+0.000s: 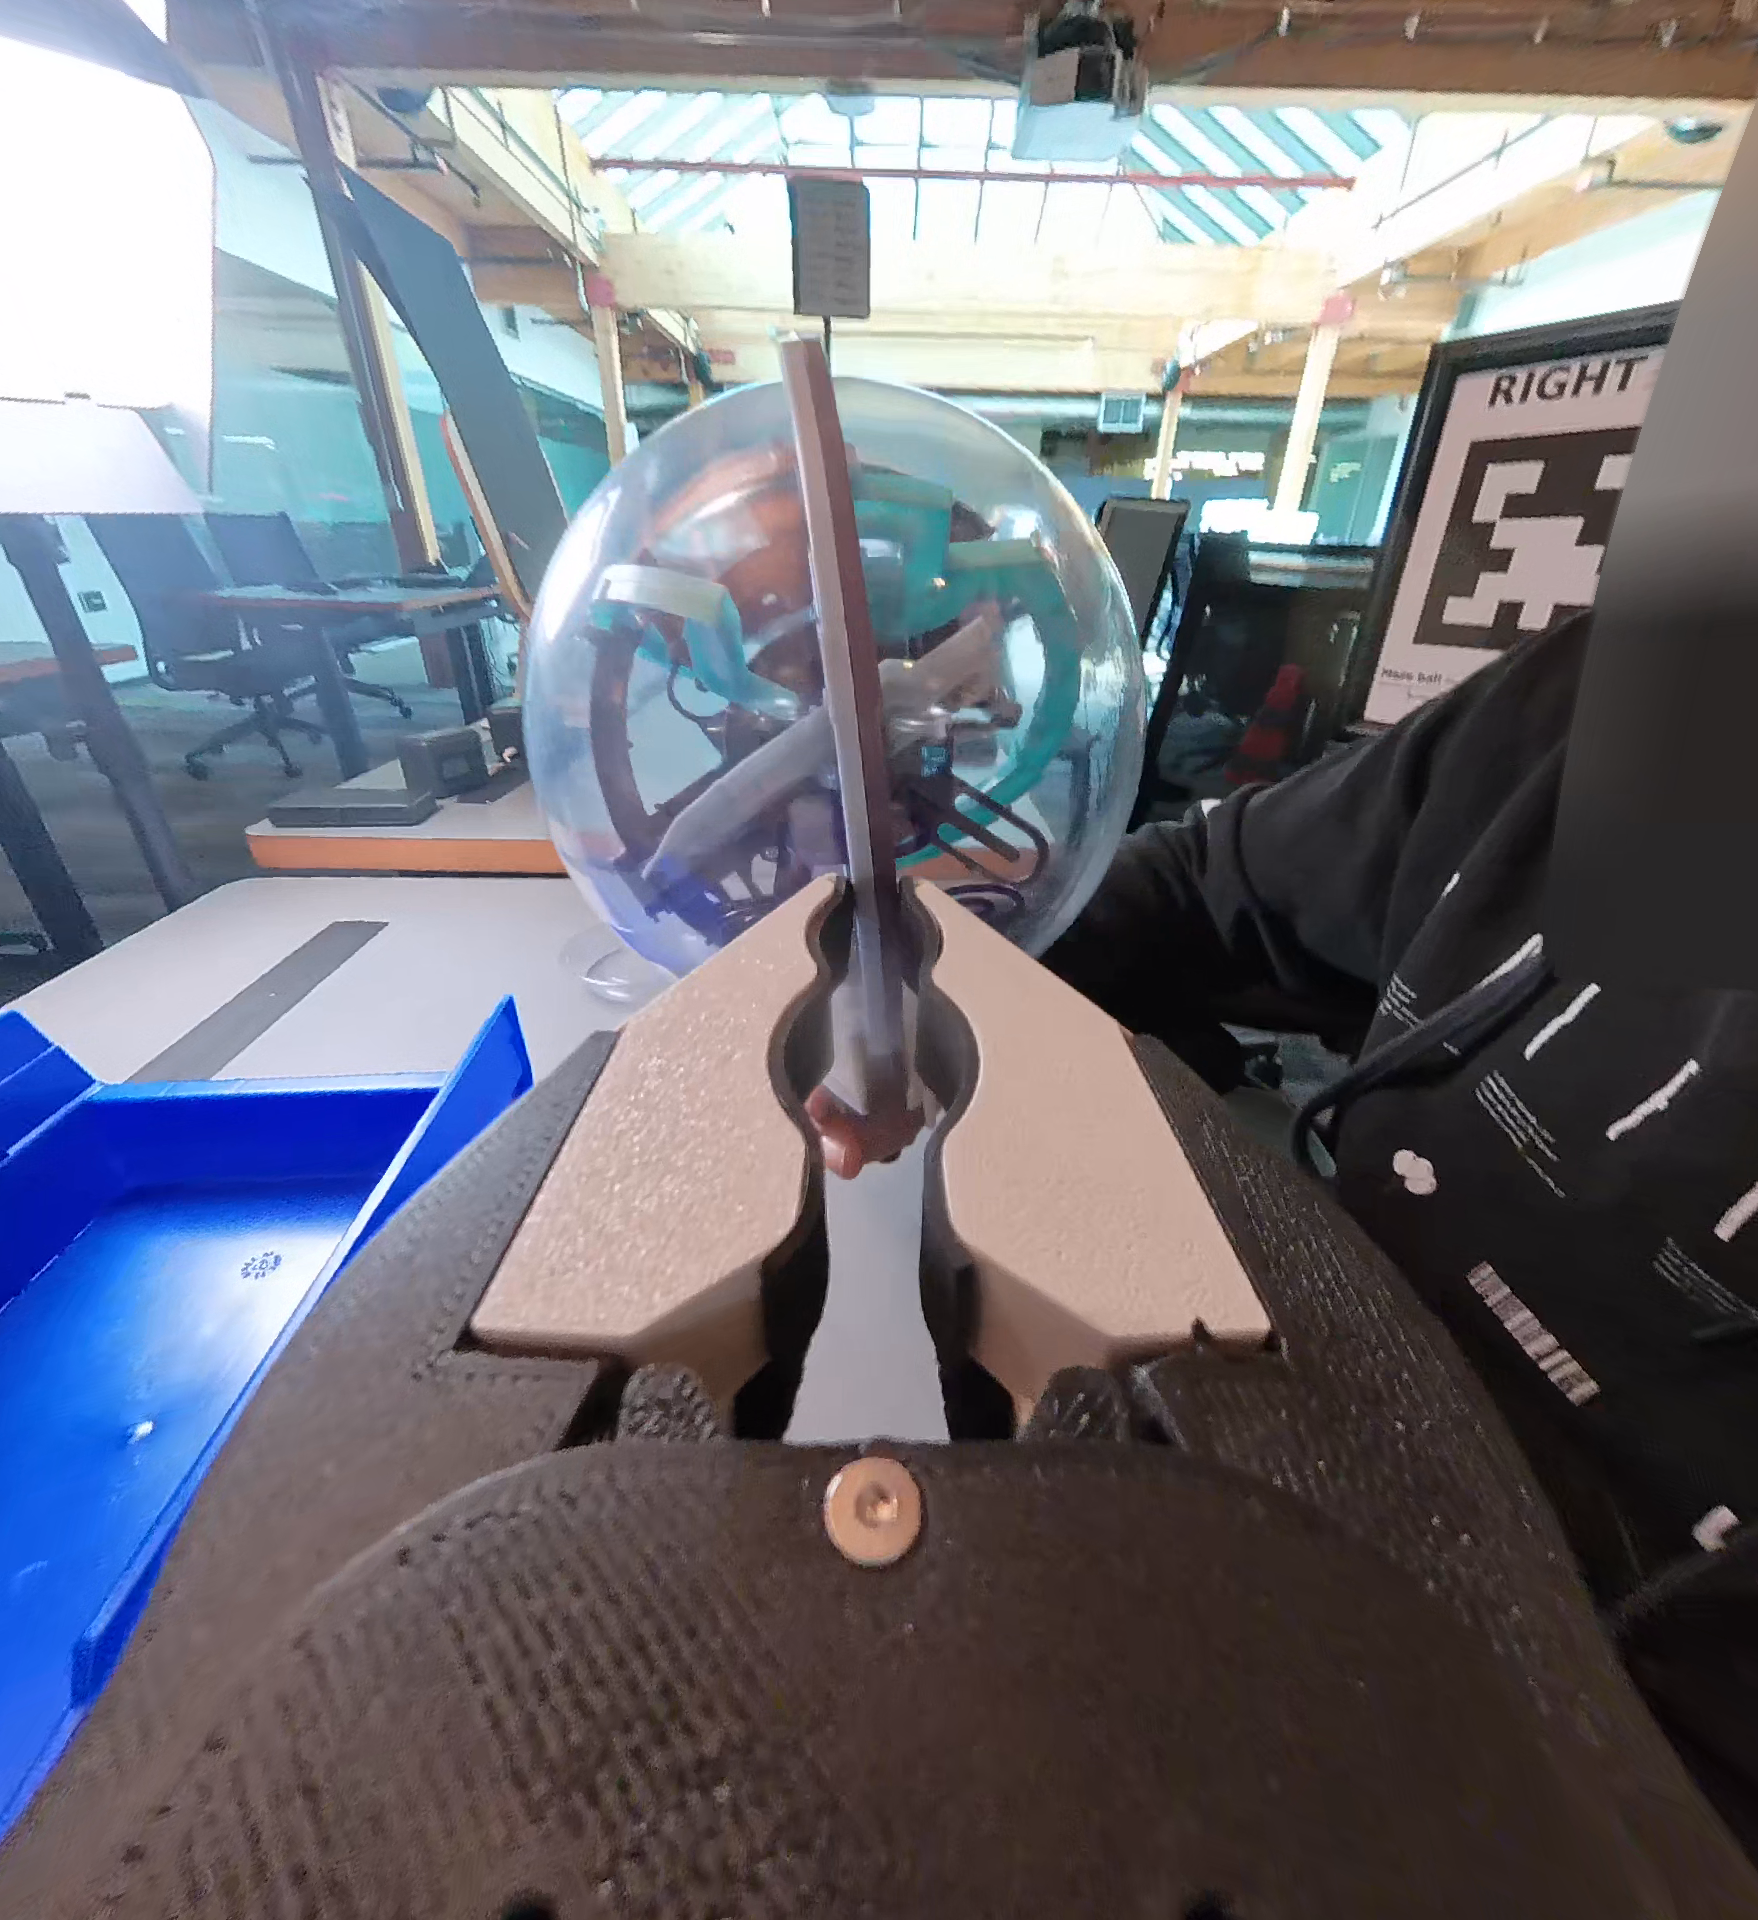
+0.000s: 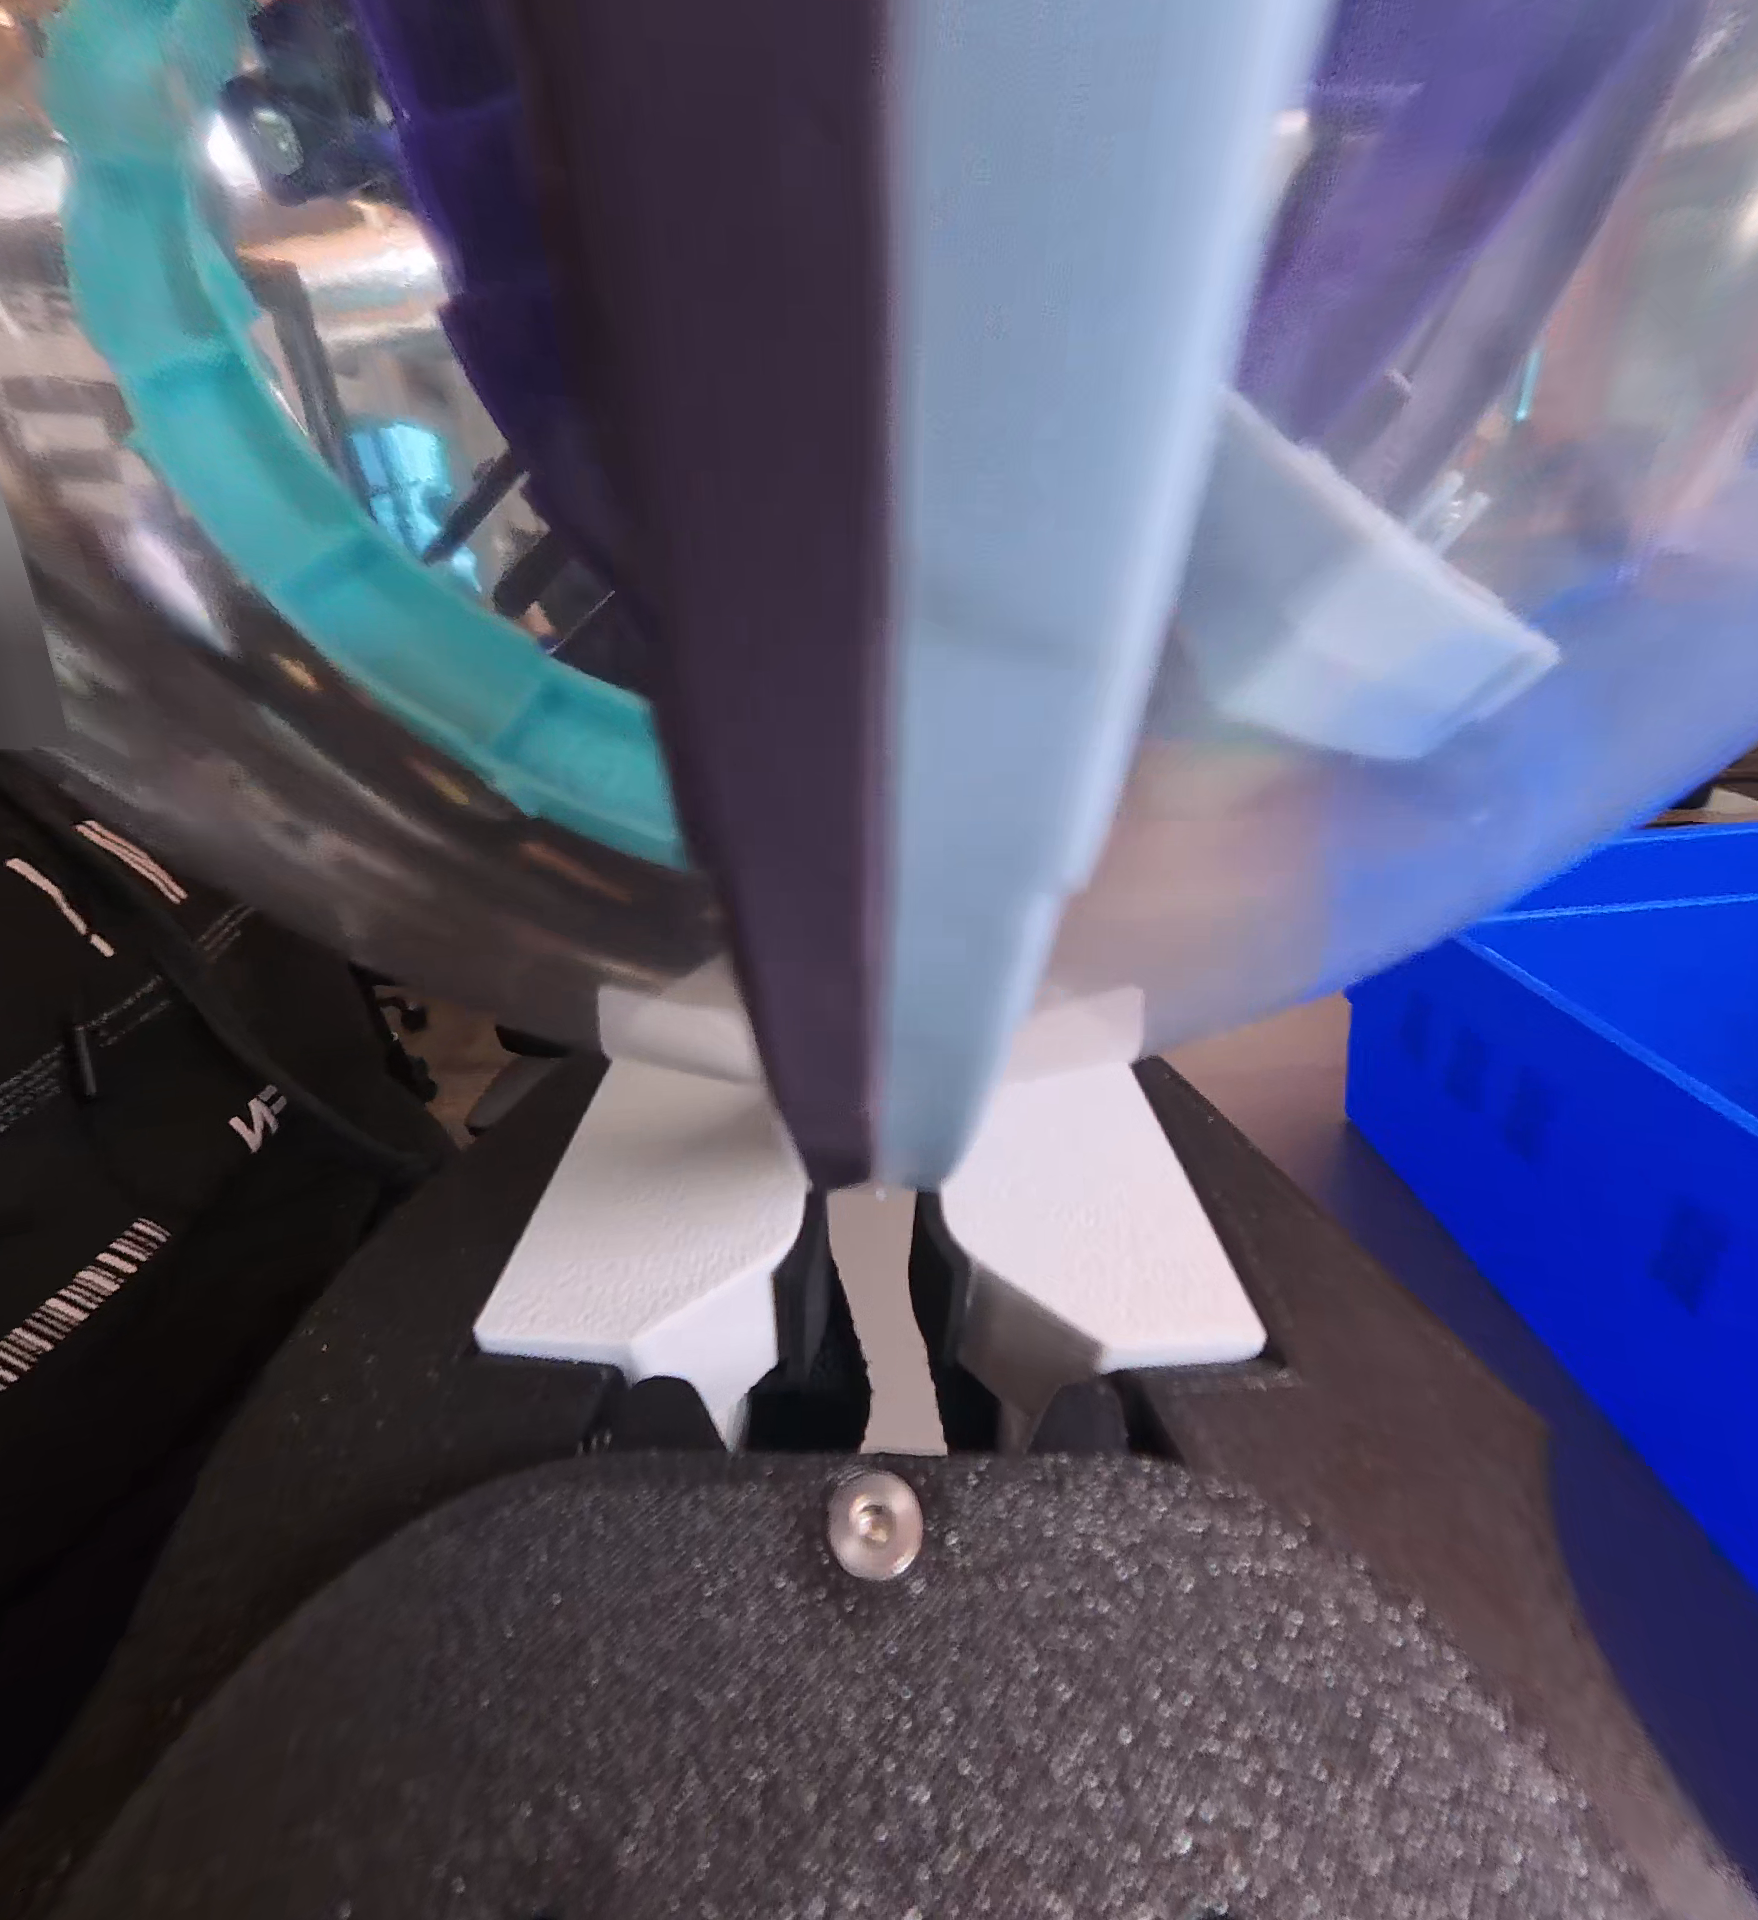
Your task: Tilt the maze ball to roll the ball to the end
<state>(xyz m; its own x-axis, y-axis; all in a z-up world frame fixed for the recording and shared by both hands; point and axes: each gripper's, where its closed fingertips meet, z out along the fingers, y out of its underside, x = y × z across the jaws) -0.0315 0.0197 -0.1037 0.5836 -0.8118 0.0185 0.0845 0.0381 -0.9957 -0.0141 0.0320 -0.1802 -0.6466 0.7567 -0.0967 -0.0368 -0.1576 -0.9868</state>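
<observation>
Both tongs [image 1: 870, 914] [image 2: 870, 1184] tight on the maze ball's [image 1: 709, 665] [image 2: 1477, 312] rim.

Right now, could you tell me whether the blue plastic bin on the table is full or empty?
Empty as far as visible: the blue plastic bin shows a bare floor in the left wrist view; its left part is out of frame.

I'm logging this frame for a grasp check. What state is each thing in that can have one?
left gripper: shut on the band.
right gripper: shut on the band.
band: flat rim around the maze ball, near upright, clamped by both grippers.
maze ball: lifted off the table, held by its band; small ball inside not discernible.
blue bin: open, nothing visible inside.
</observation>
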